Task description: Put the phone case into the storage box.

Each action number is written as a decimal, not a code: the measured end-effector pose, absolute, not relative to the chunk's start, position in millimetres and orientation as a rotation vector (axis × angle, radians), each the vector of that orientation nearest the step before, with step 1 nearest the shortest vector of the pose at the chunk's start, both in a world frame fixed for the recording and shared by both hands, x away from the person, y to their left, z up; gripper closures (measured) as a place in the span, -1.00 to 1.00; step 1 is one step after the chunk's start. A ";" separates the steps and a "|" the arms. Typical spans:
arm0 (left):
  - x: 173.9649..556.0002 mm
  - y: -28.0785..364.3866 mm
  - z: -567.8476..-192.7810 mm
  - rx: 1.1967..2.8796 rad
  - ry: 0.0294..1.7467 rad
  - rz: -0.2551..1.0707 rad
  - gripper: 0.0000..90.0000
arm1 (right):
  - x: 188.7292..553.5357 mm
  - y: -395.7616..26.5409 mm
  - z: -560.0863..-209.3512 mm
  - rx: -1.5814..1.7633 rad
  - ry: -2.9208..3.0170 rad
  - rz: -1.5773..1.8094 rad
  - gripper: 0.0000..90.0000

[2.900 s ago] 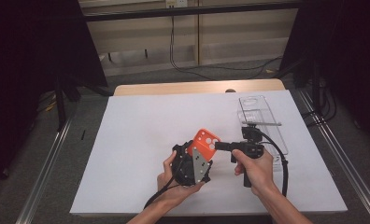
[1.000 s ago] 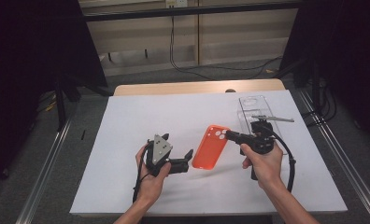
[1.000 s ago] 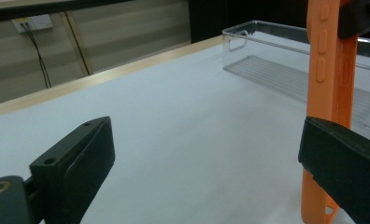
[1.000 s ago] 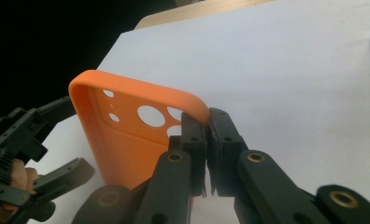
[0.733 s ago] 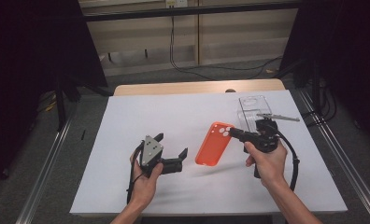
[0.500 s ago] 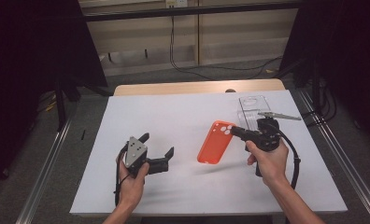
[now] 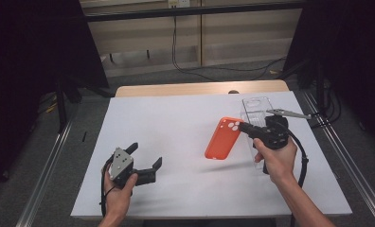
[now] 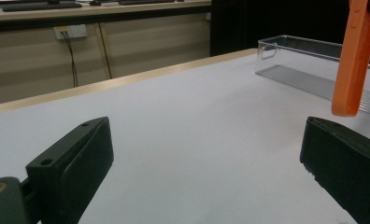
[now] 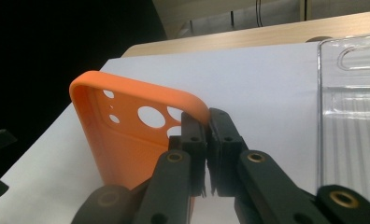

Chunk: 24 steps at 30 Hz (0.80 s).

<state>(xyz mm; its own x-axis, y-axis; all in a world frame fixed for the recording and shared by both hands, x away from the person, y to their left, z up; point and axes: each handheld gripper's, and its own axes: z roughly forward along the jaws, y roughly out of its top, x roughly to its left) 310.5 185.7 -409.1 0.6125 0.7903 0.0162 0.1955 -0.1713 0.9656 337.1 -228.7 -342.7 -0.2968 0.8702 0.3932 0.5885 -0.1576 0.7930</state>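
The right gripper [image 7: 244, 126] pinches the orange phone case [image 7: 223, 138] by its top edge near the camera holes, jaws pressed tight on the thin wall. The case hangs above the white table [image 7: 185, 118], tilted, just left of the clear plastic tray [image 7: 254, 105]; I think it is held this way so it can swing over and go down flat into the tray. The left gripper [image 7: 143, 163] is well apart at the near-left of the table, jaws spread wide w/ nothing between, prob. kept out of the way. Nothing lies between case and tray, only the tray's wall must be cleared. A thin metal tool [image 7: 287, 113] lies across the tray's right rim, could disturb the placing.
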 end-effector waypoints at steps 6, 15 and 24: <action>297.1 191.9 -416.5 1.673 0.818 0.670 -0.95 | 337.3 -235.2 -336.9 1.647 1.817 1.458 0.90; 293.6 209.0 -423.8 1.595 0.867 0.684 -0.94 | 344.0 -242.5 -328.9 1.569 1.798 1.445 0.90; 288.6 210.4 -423.5 1.593 0.874 0.693 -0.93 | 347.6 -247.5 -318.0 1.505 1.776 1.423 0.90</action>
